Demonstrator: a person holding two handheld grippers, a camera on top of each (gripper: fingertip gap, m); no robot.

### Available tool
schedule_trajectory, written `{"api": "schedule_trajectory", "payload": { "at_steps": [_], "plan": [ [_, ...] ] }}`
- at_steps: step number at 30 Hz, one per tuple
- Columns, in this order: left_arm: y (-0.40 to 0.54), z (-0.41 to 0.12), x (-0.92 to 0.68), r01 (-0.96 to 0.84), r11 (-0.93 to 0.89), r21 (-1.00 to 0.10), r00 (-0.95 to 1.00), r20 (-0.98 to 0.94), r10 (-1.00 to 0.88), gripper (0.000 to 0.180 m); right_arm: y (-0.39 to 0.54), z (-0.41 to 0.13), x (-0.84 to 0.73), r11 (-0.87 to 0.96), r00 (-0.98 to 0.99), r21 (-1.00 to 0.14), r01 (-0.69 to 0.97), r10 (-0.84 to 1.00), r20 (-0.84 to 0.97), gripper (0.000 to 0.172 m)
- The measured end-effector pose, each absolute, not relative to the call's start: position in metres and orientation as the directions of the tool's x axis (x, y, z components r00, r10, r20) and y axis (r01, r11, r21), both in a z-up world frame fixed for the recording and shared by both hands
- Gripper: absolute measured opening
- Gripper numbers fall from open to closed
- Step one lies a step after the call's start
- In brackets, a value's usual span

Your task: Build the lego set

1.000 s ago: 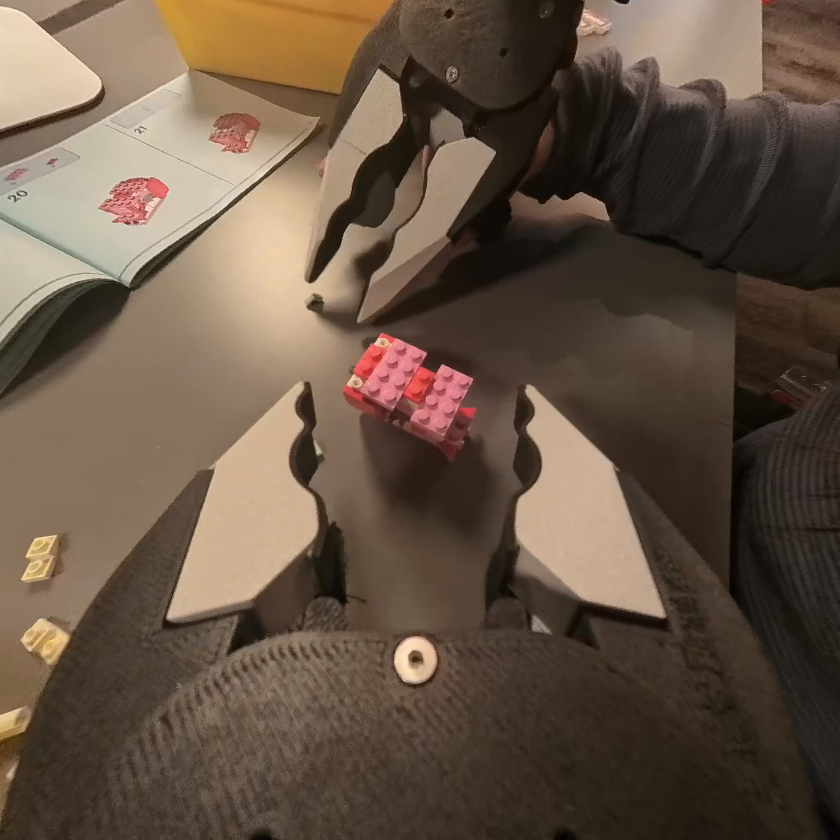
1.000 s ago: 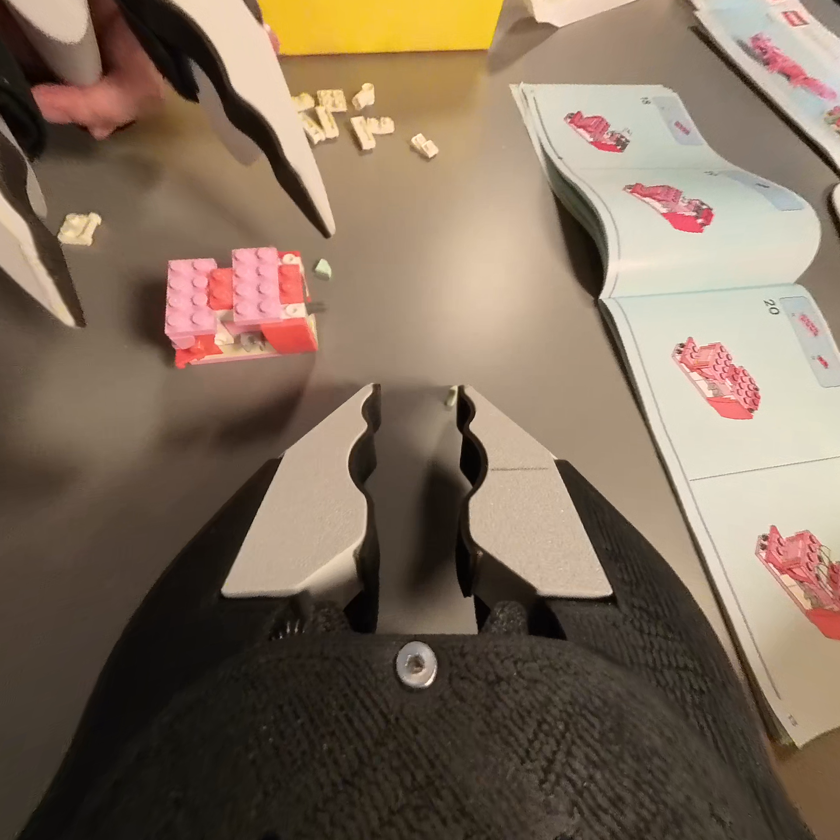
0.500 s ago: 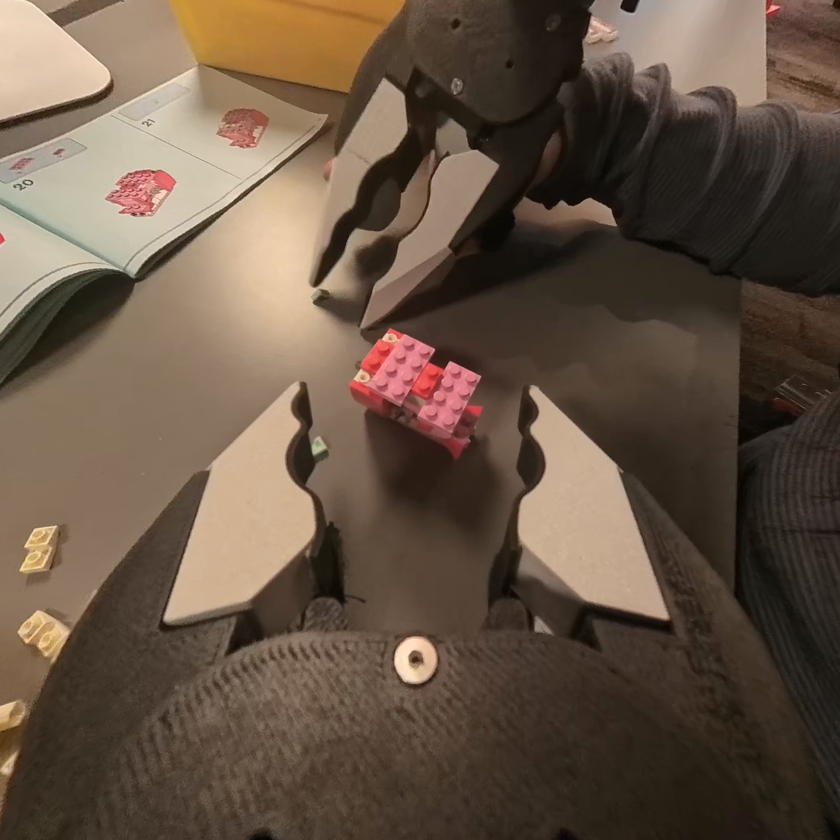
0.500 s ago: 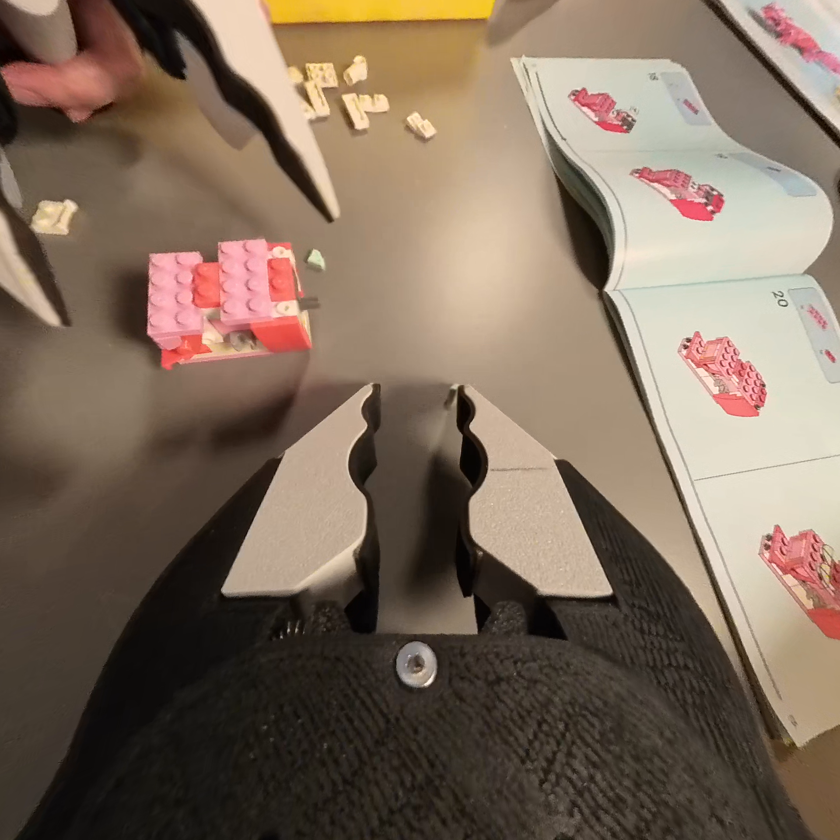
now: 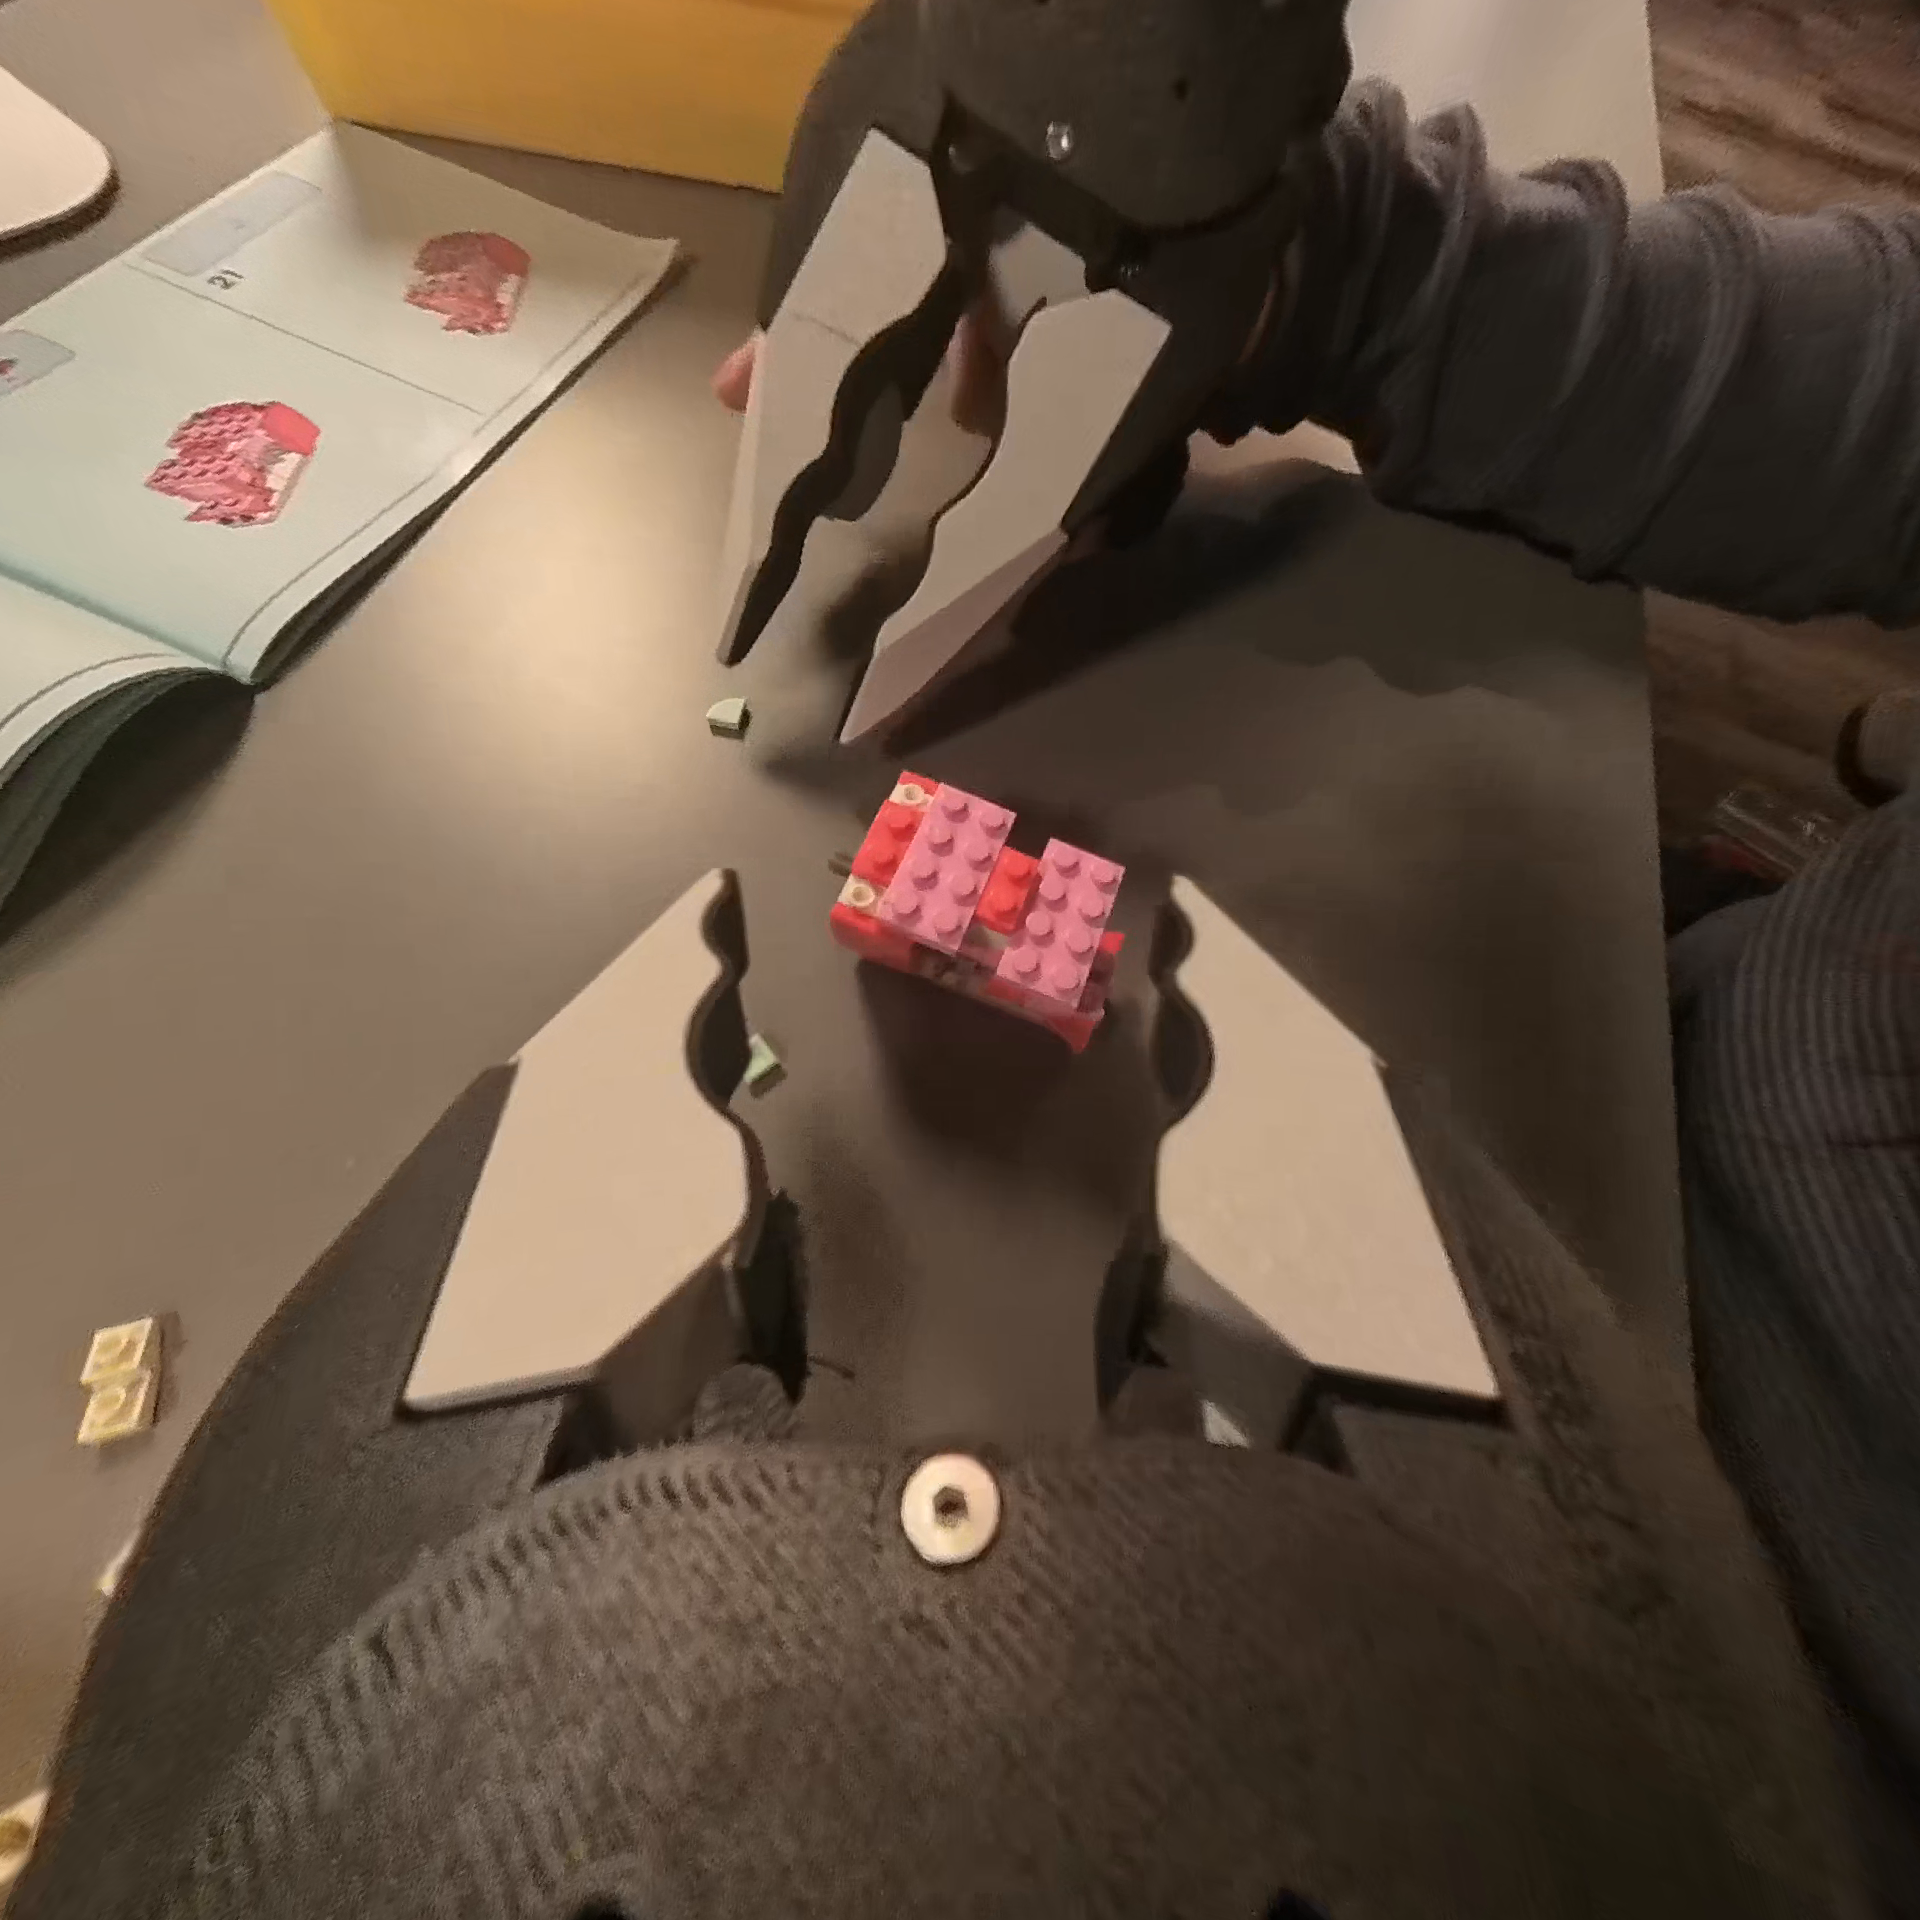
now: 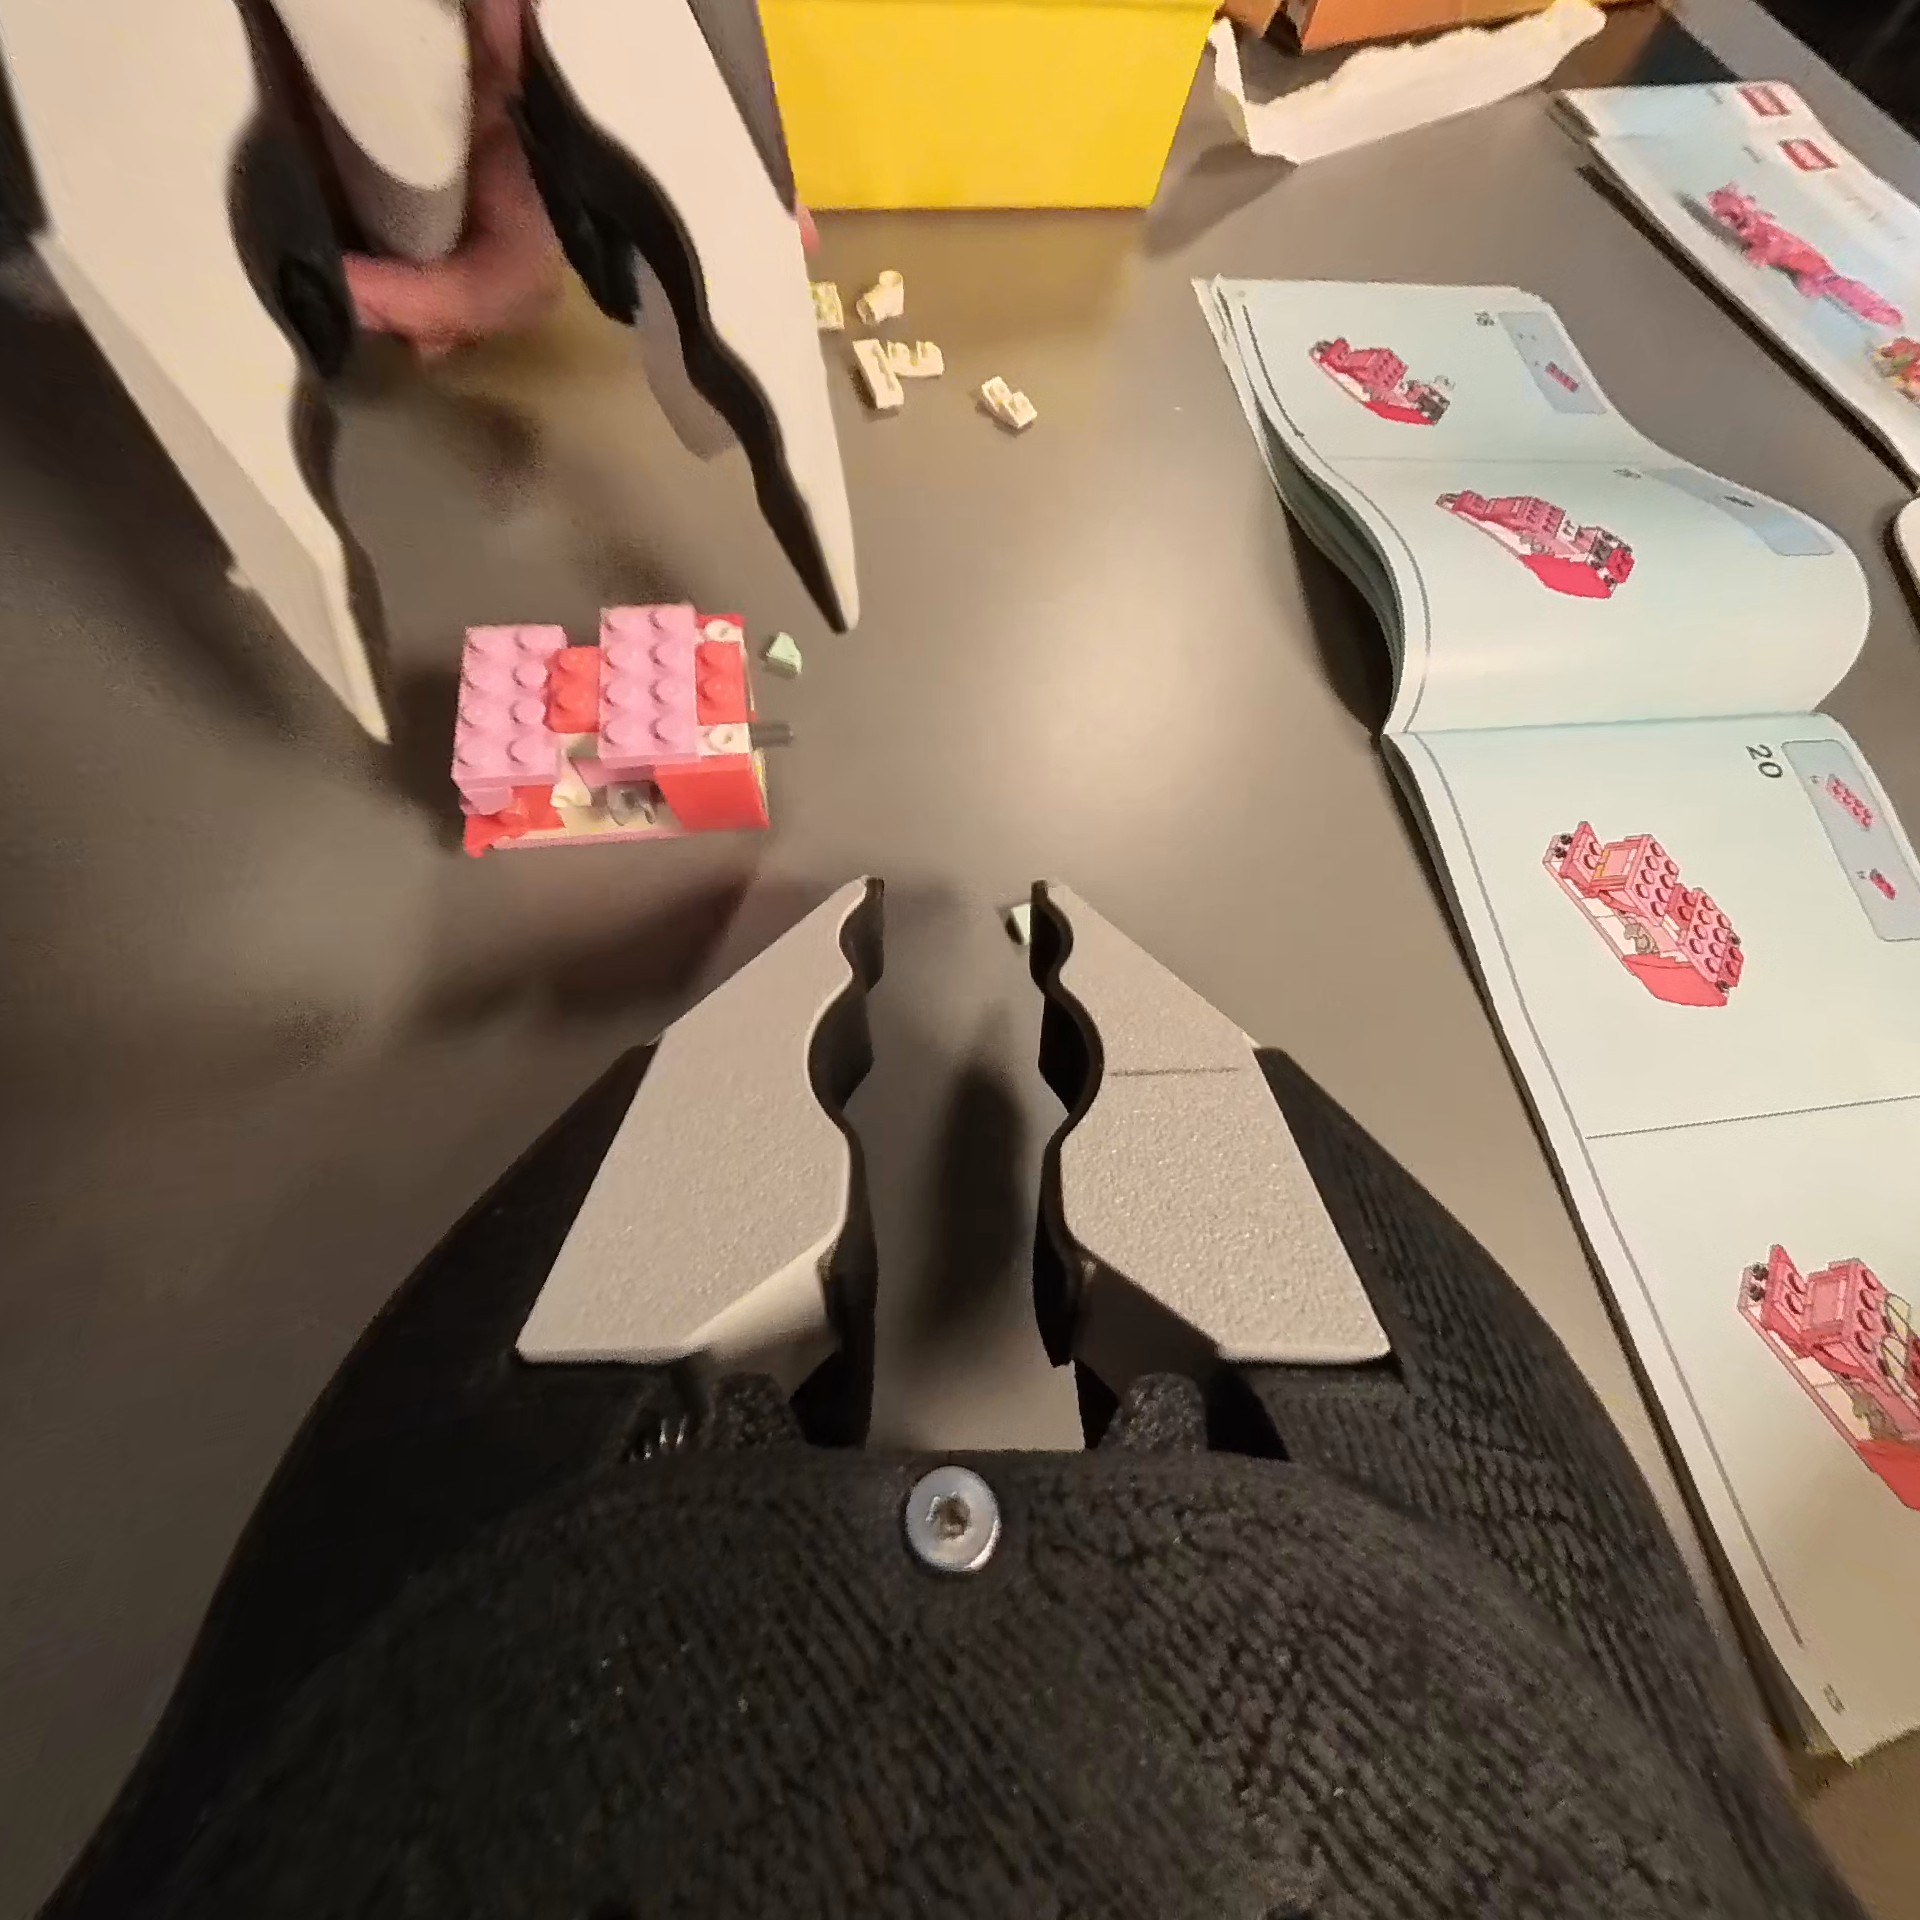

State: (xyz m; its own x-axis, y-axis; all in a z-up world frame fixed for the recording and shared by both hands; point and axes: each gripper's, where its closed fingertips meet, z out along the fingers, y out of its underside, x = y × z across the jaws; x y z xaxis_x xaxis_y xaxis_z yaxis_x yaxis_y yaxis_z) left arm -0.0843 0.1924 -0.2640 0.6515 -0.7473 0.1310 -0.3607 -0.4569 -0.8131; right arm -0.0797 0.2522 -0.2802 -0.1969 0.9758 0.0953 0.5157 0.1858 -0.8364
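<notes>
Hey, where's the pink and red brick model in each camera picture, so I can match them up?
Left wrist view: the pink and red brick model sits on the dark table just above centre, between the open left tongs, nearer the right-hand finger, seemingly untouched.
Right wrist view: it stands at centre-left, left of the right tongs.
Shared landmark: the yellow box along the top edge.

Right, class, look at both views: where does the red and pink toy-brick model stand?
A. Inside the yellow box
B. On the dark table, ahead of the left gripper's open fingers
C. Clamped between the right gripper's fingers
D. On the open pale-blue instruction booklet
B: the red and pink toy-brick model stands on the dark table just beyond the left gripper, whose fingers are spread and clear of it.
</notes>
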Motion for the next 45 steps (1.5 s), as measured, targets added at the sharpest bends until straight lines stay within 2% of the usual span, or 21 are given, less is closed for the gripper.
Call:
{"api": "schedule_trajectory", "payload": {
  "at_steps": [5,8,12,15,20,24,27,29,32,34,37,40,45],
  "plan": [
    [0.185,-0.275,-0.076,-0.486,-0.431,-0.76,0.561,0.107,-0.821,0.076,0.254,-0.269,-0.078,0.135,-0.184,-0.876,0.462,0.981,0.055,0.026],
    [0.184,-0.28,-0.07,-0.489,-0.423,-0.763,0.517,0.137,-0.845,0.076,0.254,-0.265,-0.077,0.113,-0.185,-0.892,0.438,0.982,0.034,0.027],
    [0.185,-0.285,-0.068,-0.488,-0.428,-0.761,0.507,0.153,-0.849,0.061,0.252,-0.258,-0.075,0.086,-0.193,-0.911,0.402,0.981,0.007,0.027],
    [0.184,-0.286,-0.067,-0.491,-0.417,-0.765,0.505,0.14,-0.852,0.06,0.249,-0.254,-0.074,0.067,-0.203,-0.923,0.378,0.979,-0.012,0.027],
    [0.195,-0.286,-0.077,-0.427,-0.49,-0.76,0.614,0.154,-0.774,0.06,0.238,-0.253,-0.076,-0.003,-0.223,-0.922,0.388,0.97,-0.097,0.021],
    [0.205,-0.284,-0.09,-0.368,-0.508,-0.779,0.725,0.101,-0.681,0.06,0.224,-0.257,-0.081,0.044,-0.264,-0.913,0.407,0.962,-0.071,0.027],
    [0.216,-0.276,-0.106,-0.254,-0.531,-0.809,0.821,0.11,-0.561,0.06,0.217,-0.251,-0.087,0.109,-0.275,-0.929,0.355,0.961,0.007,0.041],
    [0.222,-0.263,-0.114,-0.11,-0.532,-0.84,0.855,0.193,-0.482,0.06,0.219,-0.242,-0.097,0.175,-0.212,-0.943,0.282,0.97,0.116,0.049],
    [0.23,-0.245,-0.124,0.101,-0.532,-0.841,0.853,0.348,-0.388,0.06,0.227,-0.23,-0.11,0.29,-0.037,-0.932,0.22,0.957,0.289,0.048],
    [0.235,-0.24,-0.132,0.163,-0.524,-0.836,0.858,0.382,-0.343,0.06,0.221,-0.23,-0.116,0.357,0.0,-0.908,0.221,0.931,0.366,0.051],
    [0.241,-0.231,-0.142,0.261,-0.501,-0.825,0.848,0.444,-0.291,0.06,0.208,-0.227,-0.124,0.416,0.017,-0.888,0.196,0.904,0.427,0.055],
    [0.244,-0.221,-0.143,0.37,-0.481,-0.795,0.791,0.541,-0.286,0.06,0.212,-0.219,-0.128,0.448,0.122,-0.873,0.192,0.872,0.475,0.055],
    [0.246,-0.216,-0.135,0.423,-0.474,-0.772,0.754,0.59,-0.289,0.06,0.224,-0.21,-0.129,0.513,0.251,-0.824,0.238,0.788,0.563,0.048]
  ]
}}
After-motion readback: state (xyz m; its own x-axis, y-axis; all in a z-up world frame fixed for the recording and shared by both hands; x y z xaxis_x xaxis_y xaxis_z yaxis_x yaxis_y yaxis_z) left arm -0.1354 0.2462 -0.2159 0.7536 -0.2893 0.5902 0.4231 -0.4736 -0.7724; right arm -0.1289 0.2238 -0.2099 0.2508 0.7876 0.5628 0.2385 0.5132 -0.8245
